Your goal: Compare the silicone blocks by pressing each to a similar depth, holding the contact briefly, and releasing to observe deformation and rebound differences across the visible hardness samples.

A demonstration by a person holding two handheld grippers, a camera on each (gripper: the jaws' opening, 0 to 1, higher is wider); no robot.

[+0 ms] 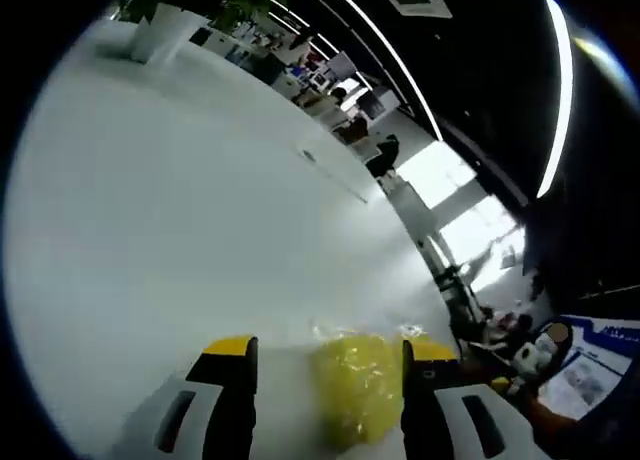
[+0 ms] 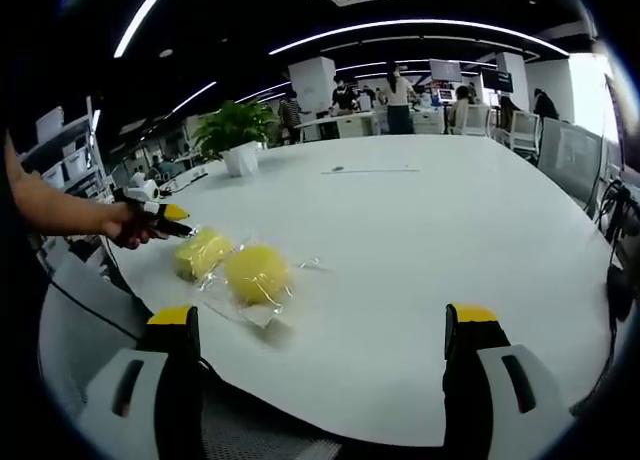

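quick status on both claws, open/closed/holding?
Left claw: open, jaws on either side of a bagged yellow block; actual contact cannot be told.
Right claw: open wide, holding nothing.

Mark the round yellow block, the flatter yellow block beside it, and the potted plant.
Round yellow block (image 2: 257,273), right gripper view, centre of its wrapped front.
Flatter yellow block (image 2: 201,252), right gripper view, middle of its top face.
Potted plant (image 2: 232,127), right gripper view, on its leaves.

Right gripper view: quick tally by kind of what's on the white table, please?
Yellow silicone blocks in clear wrap: 2, one squarish and one round.
Potted plant: 1.
Total: 3 on the white table.
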